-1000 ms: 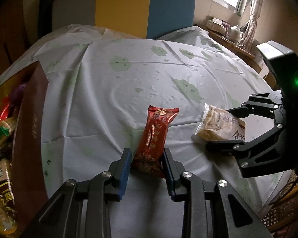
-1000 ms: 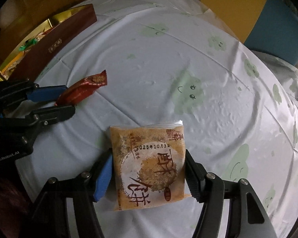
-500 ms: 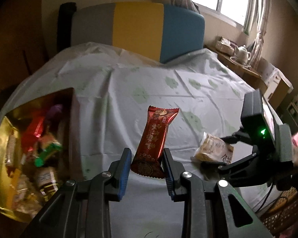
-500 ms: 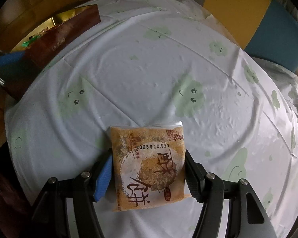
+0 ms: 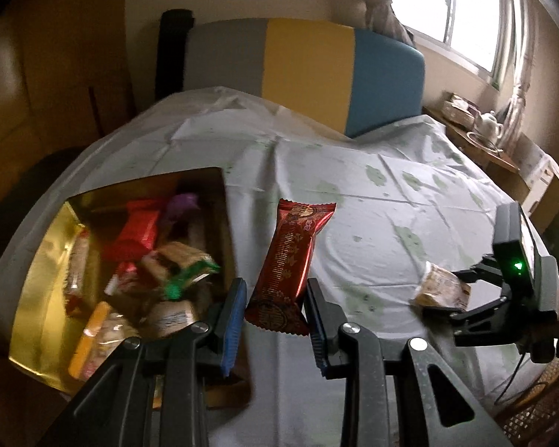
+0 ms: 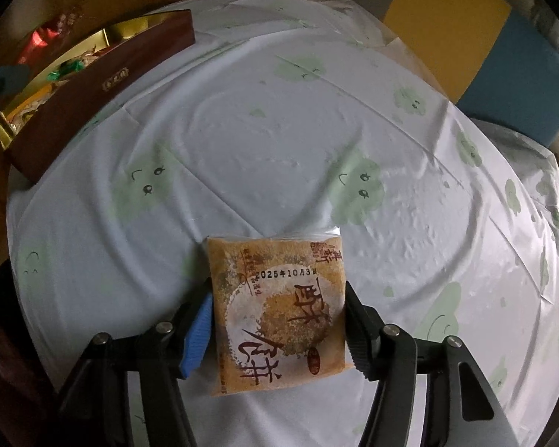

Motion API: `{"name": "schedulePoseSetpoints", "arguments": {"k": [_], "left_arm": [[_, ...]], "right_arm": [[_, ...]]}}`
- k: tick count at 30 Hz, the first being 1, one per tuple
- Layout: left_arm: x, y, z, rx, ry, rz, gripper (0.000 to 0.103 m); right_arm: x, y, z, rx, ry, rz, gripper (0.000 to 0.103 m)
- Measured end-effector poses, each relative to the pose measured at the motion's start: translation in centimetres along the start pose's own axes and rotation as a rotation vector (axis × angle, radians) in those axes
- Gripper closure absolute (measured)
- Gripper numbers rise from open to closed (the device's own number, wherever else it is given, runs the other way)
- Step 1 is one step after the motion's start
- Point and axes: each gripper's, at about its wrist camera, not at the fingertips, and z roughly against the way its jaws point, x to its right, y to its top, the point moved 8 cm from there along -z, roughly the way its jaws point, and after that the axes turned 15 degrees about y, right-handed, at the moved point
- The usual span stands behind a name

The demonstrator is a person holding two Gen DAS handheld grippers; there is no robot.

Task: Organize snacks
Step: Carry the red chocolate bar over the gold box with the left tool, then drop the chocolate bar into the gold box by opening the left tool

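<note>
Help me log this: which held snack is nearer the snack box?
The long red wrapper in the left claw, beside the gold-lined box. The square tan pastry packet in the right claw sits farther off.

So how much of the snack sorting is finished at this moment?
Mostly done: the box already holds many snacks. In hand: the left gripper holds a red bar in the air beside the box, and the right gripper grips a pastry pack. Left: put both into the box. No other loose snacks show on the tablecloth.
</note>
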Motion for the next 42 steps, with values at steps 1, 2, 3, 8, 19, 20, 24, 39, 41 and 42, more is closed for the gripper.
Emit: {"name": "schedulePoseSetpoints", "arguments": {"k": [1, 2, 3, 8, 19, 20, 24, 39, 41, 42], "left_arm": [[-0.5, 0.0, 0.0, 0.001, 0.007, 0.007, 0.071], [-1.1, 0.0, -0.1, 0.001, 0.016, 0.015, 0.071], [-1.6, -0.1, -0.2, -0.001, 0.021, 0.020, 0.071], [-4.7, -0.6, -0.9, -0.025, 0.052, 0.077, 0.071], [-16.0, -2.0, -2.8, -0.139, 0.063, 0.447, 0.071], [-17.3, -2.1, -2.8, -0.145, 0.062, 0.491, 0.071], [-19.4, -2.1, -3.0, -0.151, 0.041, 0.578, 0.071], [-15.8, 0.0, -7.8, -0.239, -0.077, 0.626, 0.070], [-15.5, -0.5, -8.8, -0.279, -0.043, 0.607, 0.070], [-15.3, -0.7, -9.0, -0.287, -0.029, 0.594, 0.070]], "right_arm": [[0.0, -0.1, 0.0, 0.001, 0.003, -0.002, 0.041], [0.0, -0.2, 0.1, 0.003, 0.005, -0.004, 0.041], [0.0, -0.3, 0.1, 0.004, 0.007, -0.006, 0.041], [0.0, -0.4, 0.4, 0.006, 0.005, -0.011, 0.041], [-0.1, -0.5, 0.3, 0.008, -0.003, 0.005, 0.041], [-0.1, -0.4, 0.3, 0.008, -0.003, 0.006, 0.041], [-0.2, -0.4, 0.3, 0.007, -0.002, 0.013, 0.041], [-1.1, -0.4, 0.4, 0.001, -0.032, 0.034, 0.041], [-1.1, -0.4, 0.4, 0.001, -0.031, 0.033, 0.041], [-1.1, -0.4, 0.4, 0.001, -0.030, 0.033, 0.041]]}}
